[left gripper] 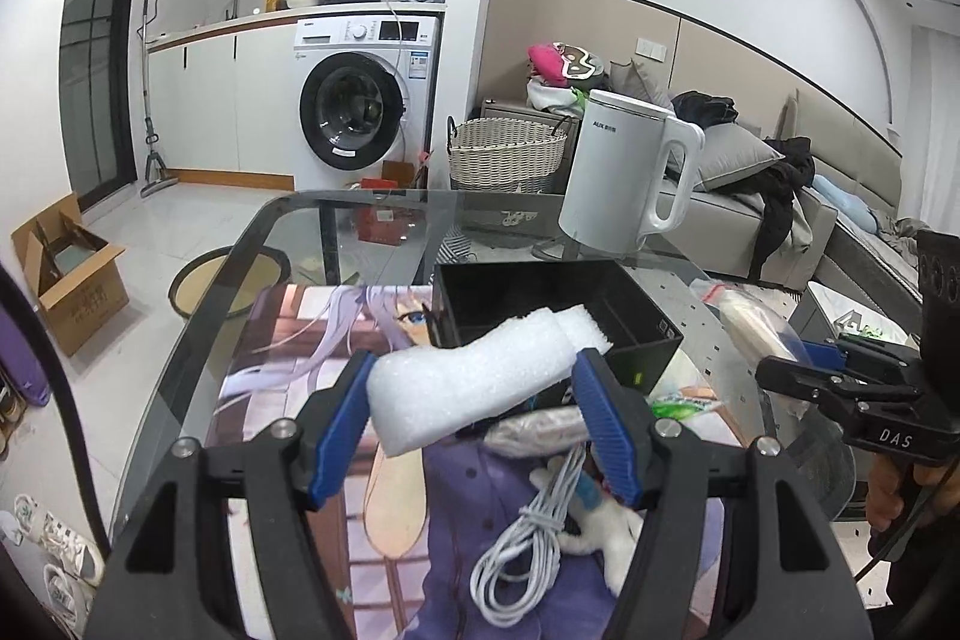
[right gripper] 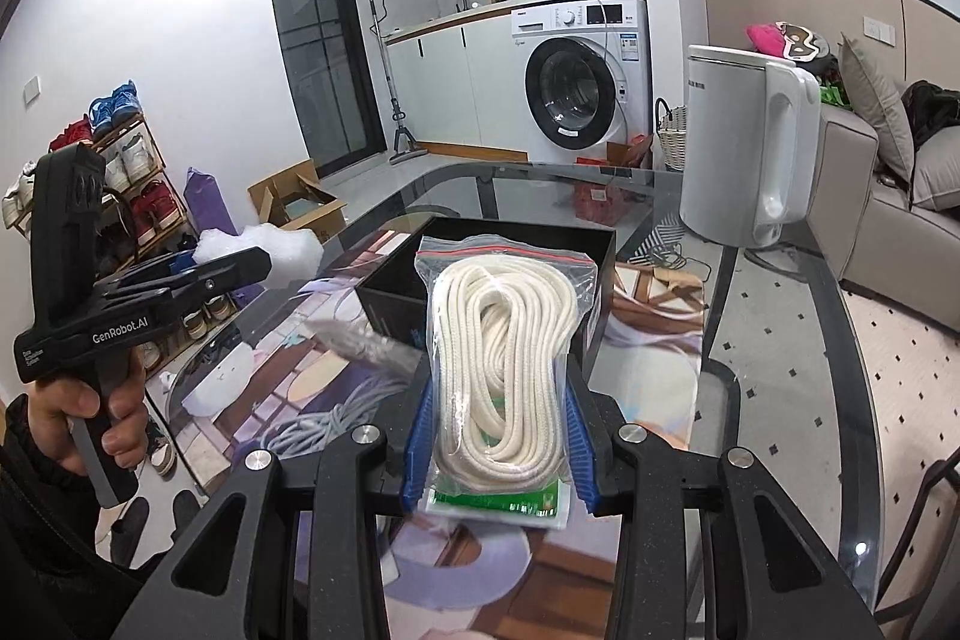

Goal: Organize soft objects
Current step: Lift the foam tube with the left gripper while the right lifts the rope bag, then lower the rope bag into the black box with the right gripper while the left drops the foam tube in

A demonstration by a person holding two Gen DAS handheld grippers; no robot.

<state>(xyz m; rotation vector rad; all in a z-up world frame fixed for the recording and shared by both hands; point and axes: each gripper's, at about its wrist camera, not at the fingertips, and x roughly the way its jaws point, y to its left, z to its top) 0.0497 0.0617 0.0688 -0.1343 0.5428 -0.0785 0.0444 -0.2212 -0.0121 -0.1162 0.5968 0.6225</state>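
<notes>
My left gripper point(left gripper: 474, 418) is shut on a white foam piece point(left gripper: 474, 376), held above the printed mat with its far end over the black box point(left gripper: 540, 292). The same foam piece point(right gripper: 264, 250) shows at the left in the right wrist view, in the left gripper point(right gripper: 240, 268). My right gripper point(right gripper: 498, 436) is shut on a zip bag of white rope point(right gripper: 504, 340), raised just in front of the black box point(right gripper: 390, 292). On the mat lie a grey coiled cable point(left gripper: 522, 550) and a white plush toy point(left gripper: 606, 538). The right gripper point(left gripper: 786, 370) appears at the right edge.
A white kettle point(left gripper: 624, 172) stands on the glass table point(left gripper: 198, 340) behind the box. A woven basket point(left gripper: 504, 154), a washing machine point(left gripper: 354, 100), a sofa with clothes point(left gripper: 780, 184) and a cardboard box point(left gripper: 72, 280) are around the table. A person's hand point(right gripper: 90, 412) holds the left gripper.
</notes>
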